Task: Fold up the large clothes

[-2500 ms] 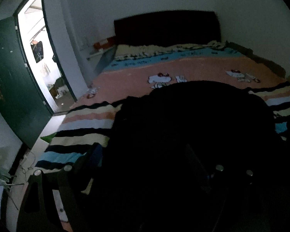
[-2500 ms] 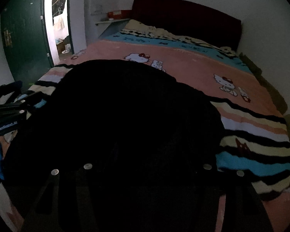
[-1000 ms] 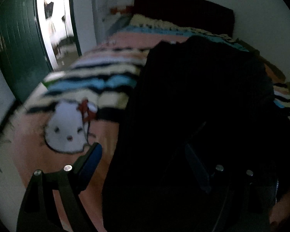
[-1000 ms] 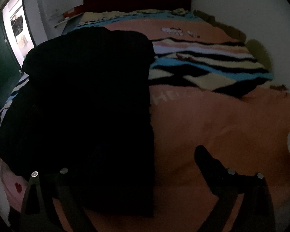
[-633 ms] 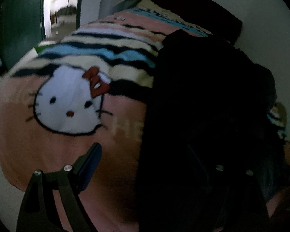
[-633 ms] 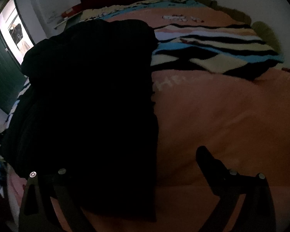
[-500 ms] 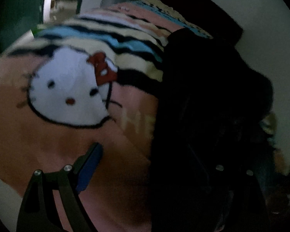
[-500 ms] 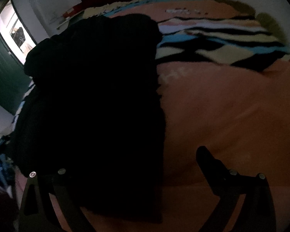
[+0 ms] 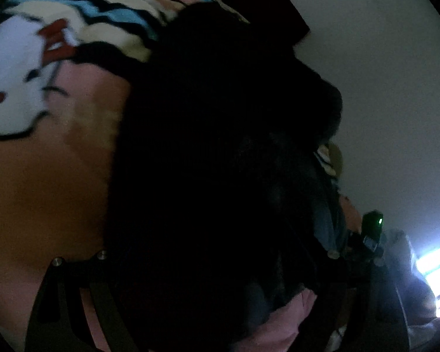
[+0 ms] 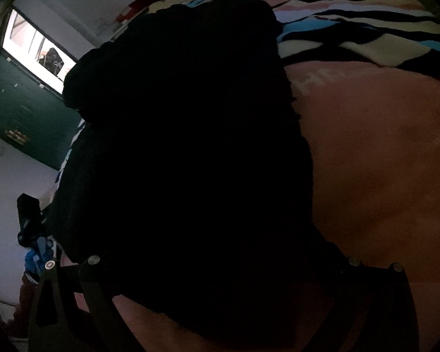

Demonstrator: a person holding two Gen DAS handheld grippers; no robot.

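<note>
Black garment (image 10: 190, 135) is lying on the cartoon-cat blanket (image 10: 381, 152), covering both grippers' fingertips; left gripper (image 9: 217, 267) and right gripper (image 10: 220, 267) closure cannot be told.

**Dark finger frames, silver screws, one green light**

The left hand-held gripper (image 9: 190, 261) showed as black angular finger frames with cut-out slots. Two round silver screw heads sat on its left finger (image 9: 73, 287) at about 8 o'clock in the left wrist view, and one more showed at 4 o'clock on the right side.

The right hand-held gripper (image 10: 220, 264) had the same build: black slotted fingers (image 10: 67, 299), a pair of silver screws at 8 o'clock and another pair at 4 o'clock in its own view.

Seen from the left wrist camera at 4 o'clock, a dark block on the other unit carried a small green light (image 9: 380, 221).
</note>
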